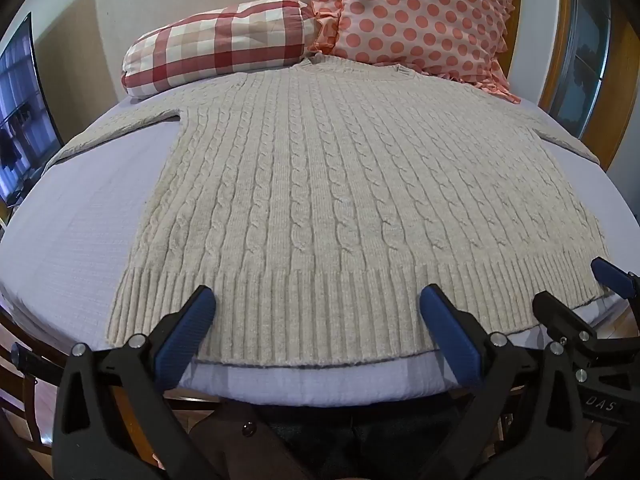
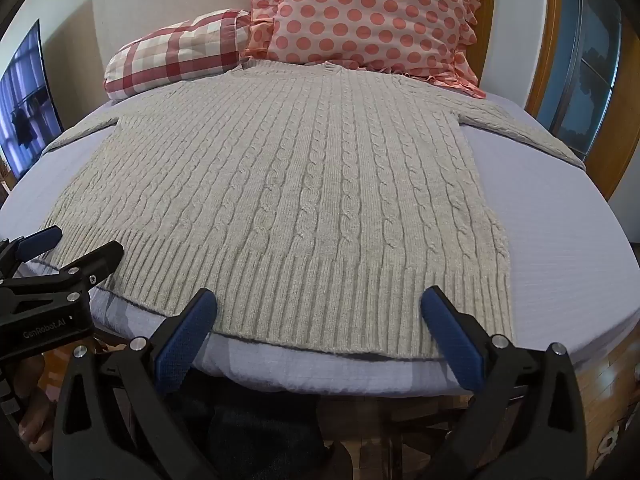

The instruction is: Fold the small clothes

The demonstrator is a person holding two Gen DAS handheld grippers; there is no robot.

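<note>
1. Setting: a table covered with a pale lavender textured cloth (image 1: 72,216), with a red-and-cream checked cushion (image 1: 216,46) and a pink cushion with coral polka dots and a ruffled edge (image 1: 416,16) at its far side; a dark curved screen (image 1: 20,112) stands at far left.
2. Task object: a cream cable-knit sweater (image 1: 320,184) lies flat on the cloth, neckline toward the cushions, ribbed hem (image 1: 280,312) along the near table edge, both sleeves spread outward. No fold is visible yet.
3. Left gripper (image 1: 316,300): blue-padded fingers spread wide, holding nothing, poised just above the hem toward its left half.
4. Right gripper (image 2: 320,300): likewise spread wide and empty, over the hem toward its right half; the two tools sit just beside each other.
5. Step in hand (judged): opening the first fold, probably by taking a side edge or sleeve.
6. Technique: each gripper should move outward toward its own side of the garment, so the grasp points sit well apart.
7. Pinch both knit layers together; the thick, stretchy knit will sag if only the upper layer is caught.
8. Lift low and carry evenly, keeping the cable ribs parallel so the crease runs straight.
</note>
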